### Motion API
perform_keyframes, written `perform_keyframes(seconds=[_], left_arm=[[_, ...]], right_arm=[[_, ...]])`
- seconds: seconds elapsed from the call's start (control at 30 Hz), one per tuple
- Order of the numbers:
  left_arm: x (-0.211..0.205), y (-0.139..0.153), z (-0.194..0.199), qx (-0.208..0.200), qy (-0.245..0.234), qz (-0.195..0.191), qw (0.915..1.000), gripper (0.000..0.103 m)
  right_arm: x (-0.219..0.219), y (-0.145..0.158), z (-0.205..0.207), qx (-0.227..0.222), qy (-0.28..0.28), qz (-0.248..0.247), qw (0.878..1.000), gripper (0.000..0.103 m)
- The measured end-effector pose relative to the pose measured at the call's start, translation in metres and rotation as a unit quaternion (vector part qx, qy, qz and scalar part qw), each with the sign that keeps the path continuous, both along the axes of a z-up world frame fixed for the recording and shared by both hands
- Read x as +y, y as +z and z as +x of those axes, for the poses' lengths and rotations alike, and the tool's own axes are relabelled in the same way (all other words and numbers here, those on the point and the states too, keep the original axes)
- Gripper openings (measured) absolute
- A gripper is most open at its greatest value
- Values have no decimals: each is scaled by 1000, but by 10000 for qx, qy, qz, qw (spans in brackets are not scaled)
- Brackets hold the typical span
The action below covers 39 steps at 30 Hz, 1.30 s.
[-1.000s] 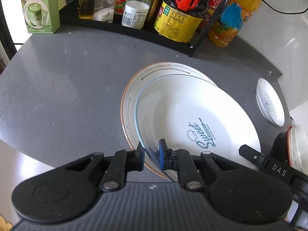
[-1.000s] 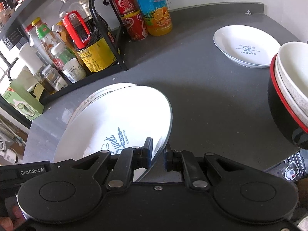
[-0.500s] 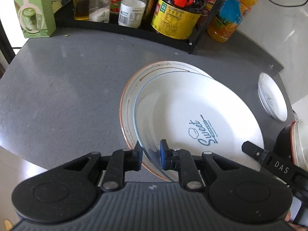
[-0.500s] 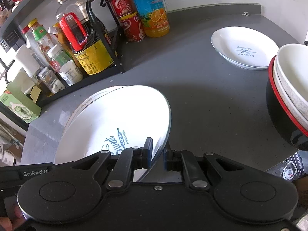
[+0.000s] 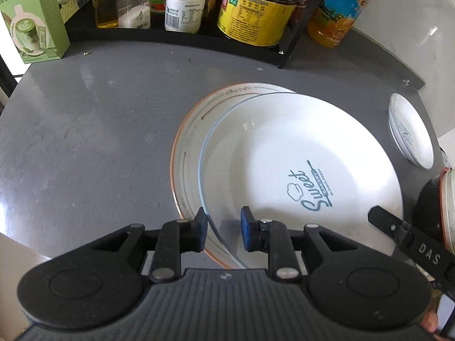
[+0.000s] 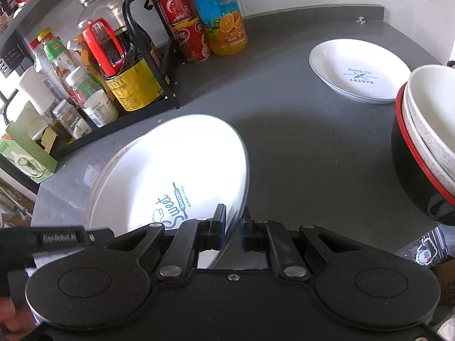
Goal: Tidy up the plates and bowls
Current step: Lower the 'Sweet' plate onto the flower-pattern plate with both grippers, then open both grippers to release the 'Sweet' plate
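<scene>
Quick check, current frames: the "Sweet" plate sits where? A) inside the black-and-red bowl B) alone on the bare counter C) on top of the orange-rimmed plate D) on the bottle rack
C: the Sweet plate overlaps the orange-rimmed plate, whose rim shows beyond it on the far and left sides; both the left gripper and right gripper straddle its rim.

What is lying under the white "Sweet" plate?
Under the "Sweet" plate lies an orange-rimmed plate; only its left edge shows, the rest is covered.
</scene>
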State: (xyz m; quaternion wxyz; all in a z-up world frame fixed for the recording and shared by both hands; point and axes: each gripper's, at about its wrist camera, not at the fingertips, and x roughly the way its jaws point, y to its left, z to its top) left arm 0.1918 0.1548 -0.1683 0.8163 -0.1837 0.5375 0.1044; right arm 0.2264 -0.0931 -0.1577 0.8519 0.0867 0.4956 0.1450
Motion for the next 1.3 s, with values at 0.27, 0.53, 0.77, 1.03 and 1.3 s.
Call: perform_keyframes(seconds=[0.27,0.53,0.77,1.03,1.3], left_arm=[[7,4,21,-67,-5,340,9994,22],[5,5,36,-100,-204,746,9970,22],[3,8,45,-81,-448,1112,9928,22],[3,3,54,-17,-724,1288,9890,29],[17,-1,61,-19,-634,1170,9911,37]], right_arm=[[0,0,1,4,-18,25,10000,8],[0,-3,4,75,-90,70,9999,9],[3,-5,6,113,-148,92,9998,10],[3,-12,10,189,-160,94,9996,19],[9,-24,12,323,-62,80,9994,29]])
